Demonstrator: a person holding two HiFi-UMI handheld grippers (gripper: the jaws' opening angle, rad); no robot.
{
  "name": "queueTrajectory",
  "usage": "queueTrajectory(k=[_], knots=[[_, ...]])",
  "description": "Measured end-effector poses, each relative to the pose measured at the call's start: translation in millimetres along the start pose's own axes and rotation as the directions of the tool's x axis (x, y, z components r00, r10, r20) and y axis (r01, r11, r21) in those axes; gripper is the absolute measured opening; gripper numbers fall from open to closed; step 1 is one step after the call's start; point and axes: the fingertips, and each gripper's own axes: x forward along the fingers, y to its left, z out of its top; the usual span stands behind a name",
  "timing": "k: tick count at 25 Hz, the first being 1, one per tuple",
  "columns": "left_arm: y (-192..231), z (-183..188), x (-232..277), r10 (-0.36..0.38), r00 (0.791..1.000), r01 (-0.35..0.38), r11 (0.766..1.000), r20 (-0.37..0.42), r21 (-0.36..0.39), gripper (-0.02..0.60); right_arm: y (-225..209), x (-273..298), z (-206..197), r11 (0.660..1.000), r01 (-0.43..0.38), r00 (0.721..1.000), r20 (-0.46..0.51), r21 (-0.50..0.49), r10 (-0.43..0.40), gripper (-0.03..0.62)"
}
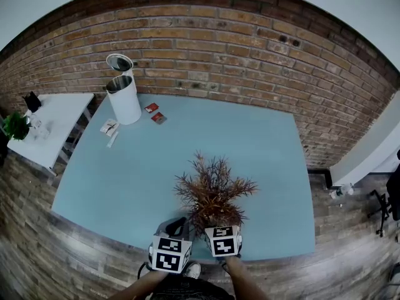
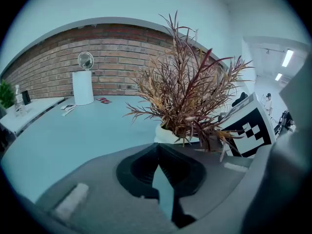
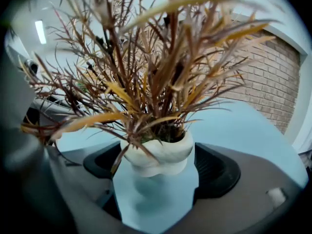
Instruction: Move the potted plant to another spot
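Note:
A potted plant (image 1: 214, 195) with dry red-brown leaves and a white pot (image 3: 157, 152) is near the front edge of the light-blue table (image 1: 125, 180). My right gripper (image 3: 156, 179) has its jaws on either side of the pot, pads against its rim, shut on it. In the head view the right gripper (image 1: 222, 231) is right behind the plant. My left gripper (image 2: 157, 149) is shut with nothing in it, its tips meeting. It hovers just left of the plant, and in the head view the left gripper (image 1: 174, 227) is beside the right one.
A white cylindrical bin (image 1: 123, 97) with its lid up stands at the table's far left. Beside it lie small red packets (image 1: 155, 113) and white papers (image 1: 109, 128). A white side table (image 1: 53, 120) with a green plant (image 1: 15, 125) is on the left. A brick wall (image 1: 237, 49) runs behind.

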Motion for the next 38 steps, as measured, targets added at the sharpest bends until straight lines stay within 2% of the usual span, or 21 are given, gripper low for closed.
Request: queueTrajectory(k=[3, 9, 21, 27, 38], knots=[[-0.9, -3.2, -5.9, -0.008, 1.000, 0.008, 1.000, -0.001, 0.004, -0.002, -1.2, -8.3, 0.1, 1.000, 0.022, 1.000, 0.004, 0.015, -0.022, 0.459], [-4.0, -9.8, -22.7, -0.045, 0.999, 0.045, 0.999, -0.003, 0.025, -0.002, 4.9, -26.6, 0.1, 0.996, 0.070, 0.996, 0.046, 0.051, -0.073, 0.354], [-7.9, -19.5, -55.9, -0.120, 0.993, 0.119, 0.990, 0.008, 0.070, 0.000, 31.2, -69.4, -5.5, 0.985, 0.143, 0.985, 0.080, 0.102, -0.151, 0.212], [-12.7, -22.2, -66.9, -0.155, 0.988, 0.153, 0.984, 0.015, 0.092, 0.000, 45.7, -87.8, -3.5, 0.980, 0.149, 0.979, 0.116, 0.135, -0.165, 0.115], [-17.6, -30.6, -83.9, -0.189, 0.982, 0.185, 0.978, 0.027, 0.099, 0.001, 76.6, -111.7, -13.4, 0.976, 0.128, 0.980, 0.129, 0.174, -0.152, 0.006]])
